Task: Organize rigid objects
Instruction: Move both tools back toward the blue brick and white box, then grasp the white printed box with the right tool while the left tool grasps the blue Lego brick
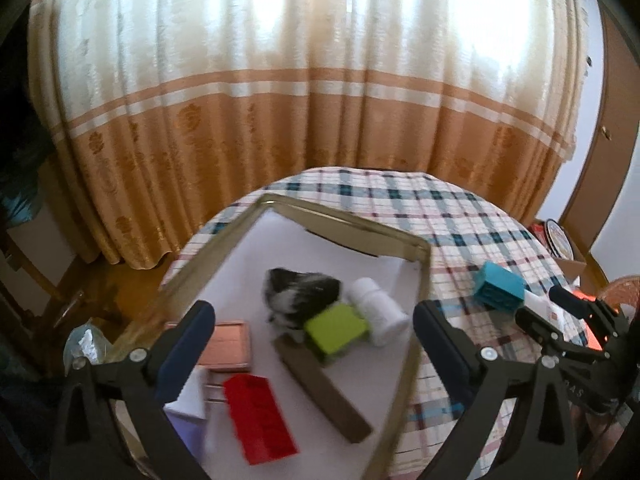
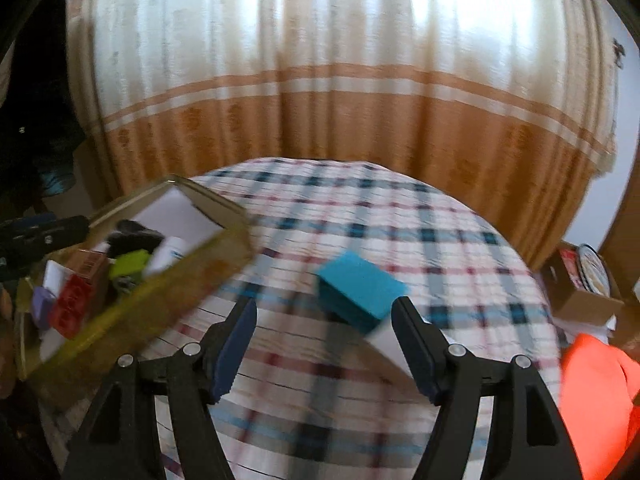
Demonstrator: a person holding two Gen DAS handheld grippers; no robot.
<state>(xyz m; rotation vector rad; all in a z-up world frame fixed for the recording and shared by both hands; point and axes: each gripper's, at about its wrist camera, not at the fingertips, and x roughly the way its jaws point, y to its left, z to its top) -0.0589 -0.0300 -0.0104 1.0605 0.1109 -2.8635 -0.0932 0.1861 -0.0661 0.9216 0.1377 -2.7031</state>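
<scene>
The teal block (image 2: 362,294) lies on the checked counter (image 2: 400,220), just beyond your right claw (image 2: 324,346) at about twelve o'clock, nearer its right-hand finger; no pad touches it, and the jaws stand fairly wide with nothing gripped. A white flat piece (image 2: 386,346) lies against the block at its five o'clock. At nine o'clock from the block stands the gold-rimmed tray (image 1: 418,360). Your left claw (image 1: 314,344) hovers over it, jaws spread wide and empty. In the tray lie a lime block (image 1: 336,330), a white bottle (image 1: 378,310), a red brick (image 1: 260,416) and a brown strip (image 1: 324,392).
</scene>
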